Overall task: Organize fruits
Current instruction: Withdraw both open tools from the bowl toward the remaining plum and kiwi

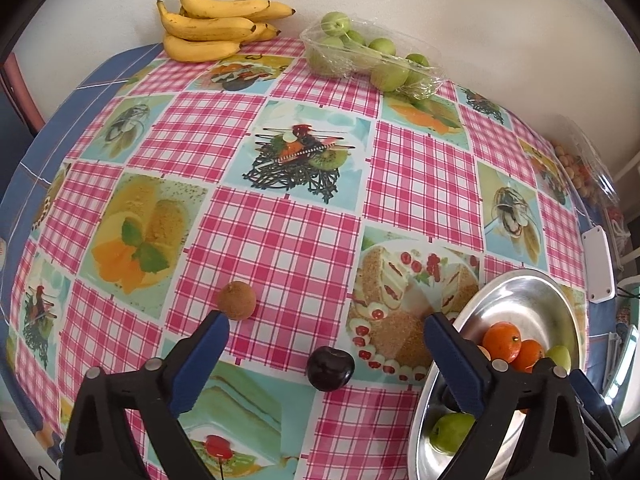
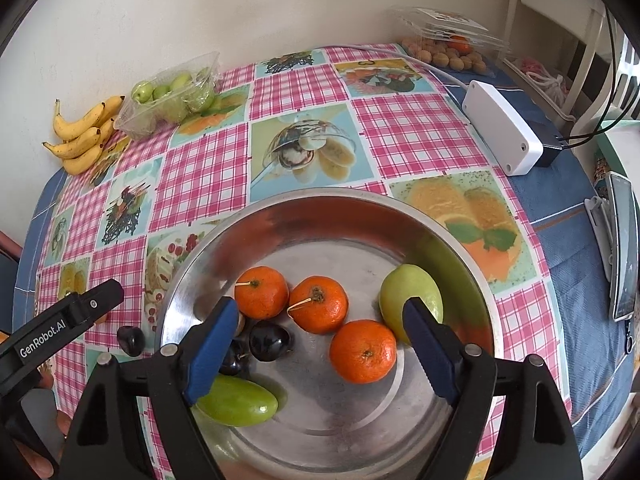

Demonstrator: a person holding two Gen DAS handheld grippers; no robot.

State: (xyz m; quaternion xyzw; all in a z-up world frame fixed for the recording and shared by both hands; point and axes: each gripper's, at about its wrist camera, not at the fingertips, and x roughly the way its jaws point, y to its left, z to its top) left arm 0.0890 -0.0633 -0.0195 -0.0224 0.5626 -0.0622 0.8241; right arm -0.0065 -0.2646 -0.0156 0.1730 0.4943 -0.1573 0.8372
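Note:
A dark plum [image 1: 330, 368] lies on the checked tablecloth between the fingers of my open, empty left gripper [image 1: 326, 328]. A brown kiwi [image 1: 237, 300] lies by its left fingertip. The steel bowl [image 1: 520, 296] stands to the right. In the right wrist view the bowl [image 2: 320, 208] holds three tangerines [image 2: 318, 304], two green apples [image 2: 400, 292], a dark plum [image 2: 270, 340] and other dark fruit. My right gripper [image 2: 320, 316] hovers open and empty over the bowl. The left gripper's body [image 2: 60, 320] and the loose plum [image 2: 131, 340] show at the left.
Bananas [image 1: 216, 24] and a clear tray of green apples [image 1: 372, 56] lie by the wall at the back. A white box [image 2: 500, 128] with a cable, a clear tray of small brown fruit [image 2: 448, 52] and a phone [image 2: 624, 248] are at the right.

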